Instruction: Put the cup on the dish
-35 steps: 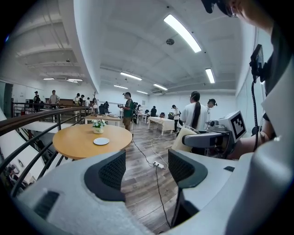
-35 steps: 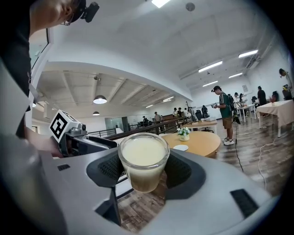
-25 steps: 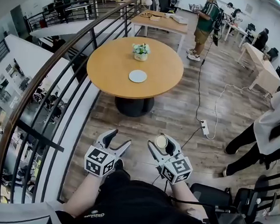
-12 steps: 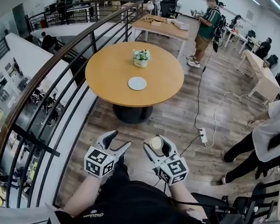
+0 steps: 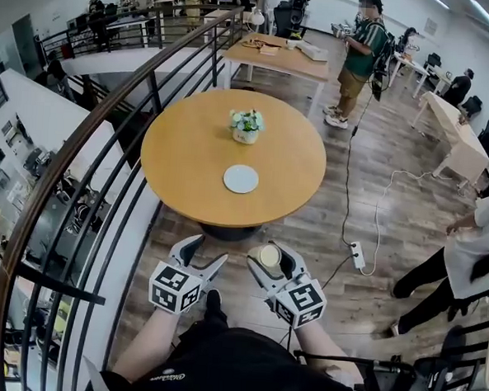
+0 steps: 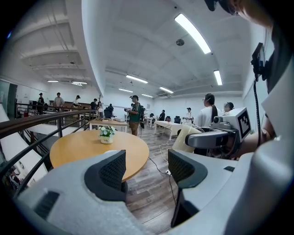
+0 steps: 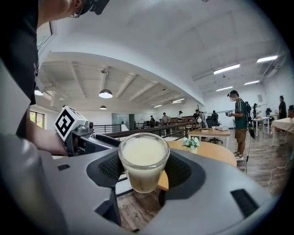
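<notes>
My right gripper [image 5: 271, 259] is shut on a clear glass cup [image 7: 144, 160] full of a cream-coloured drink; the cup [image 5: 270, 256] is upright between the pads. A small white dish [image 5: 240, 179] lies near the front of a round wooden table [image 5: 189, 154], well ahead of both grippers. My left gripper [image 5: 200, 253] is open with nothing between its fingers [image 6: 110, 172], beside the right one and over the wooden floor. In the left gripper view the table [image 6: 82, 147] shows ahead at the left.
A white pot of flowers [image 5: 246, 124] stands on the table behind the dish. A black railing [image 5: 108, 133] runs along the left. A white power strip [image 5: 357, 255] and its cable lie on the floor at the right. People stand at the right and far side.
The table and dish have come closer and lower in the head view. Both grippers keep their pose, the right one still holding the cup.
</notes>
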The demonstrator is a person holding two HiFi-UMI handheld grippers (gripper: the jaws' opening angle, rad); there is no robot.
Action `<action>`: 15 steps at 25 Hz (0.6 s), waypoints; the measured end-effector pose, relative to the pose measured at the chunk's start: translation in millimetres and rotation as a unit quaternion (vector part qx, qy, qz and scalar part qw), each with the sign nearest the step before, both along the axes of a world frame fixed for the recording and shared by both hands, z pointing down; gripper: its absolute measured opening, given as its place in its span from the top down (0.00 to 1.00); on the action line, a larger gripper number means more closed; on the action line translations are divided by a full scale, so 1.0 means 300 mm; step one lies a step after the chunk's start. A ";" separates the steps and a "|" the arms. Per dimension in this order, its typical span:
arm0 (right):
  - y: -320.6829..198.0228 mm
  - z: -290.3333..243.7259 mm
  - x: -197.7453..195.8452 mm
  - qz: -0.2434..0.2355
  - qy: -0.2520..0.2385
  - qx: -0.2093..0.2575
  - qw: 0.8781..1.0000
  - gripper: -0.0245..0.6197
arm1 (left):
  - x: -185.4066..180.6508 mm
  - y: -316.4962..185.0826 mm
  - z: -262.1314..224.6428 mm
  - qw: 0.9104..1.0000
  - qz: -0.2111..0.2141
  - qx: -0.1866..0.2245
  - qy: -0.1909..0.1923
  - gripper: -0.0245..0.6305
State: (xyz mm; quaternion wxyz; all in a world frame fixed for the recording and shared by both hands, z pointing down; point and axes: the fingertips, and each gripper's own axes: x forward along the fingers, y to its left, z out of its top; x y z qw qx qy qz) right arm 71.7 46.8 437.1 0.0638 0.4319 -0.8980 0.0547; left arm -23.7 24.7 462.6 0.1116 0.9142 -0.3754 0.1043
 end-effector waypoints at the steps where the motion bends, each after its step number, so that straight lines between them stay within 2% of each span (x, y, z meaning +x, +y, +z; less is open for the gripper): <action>1: -0.049 0.003 -0.008 0.002 0.002 0.000 1.000 0.56 | -0.011 -0.053 0.001 1.000 0.001 0.001 -0.001 0.52; 10: -0.524 -0.013 -0.099 0.026 -0.001 0.000 1.000 0.56 | -0.127 -0.530 -0.028 1.000 0.013 0.005 -0.003 0.52; 15: -0.708 0.007 -0.135 0.051 -0.002 -0.002 0.999 0.56 | -0.175 -0.707 0.005 0.999 0.031 0.002 -0.011 0.52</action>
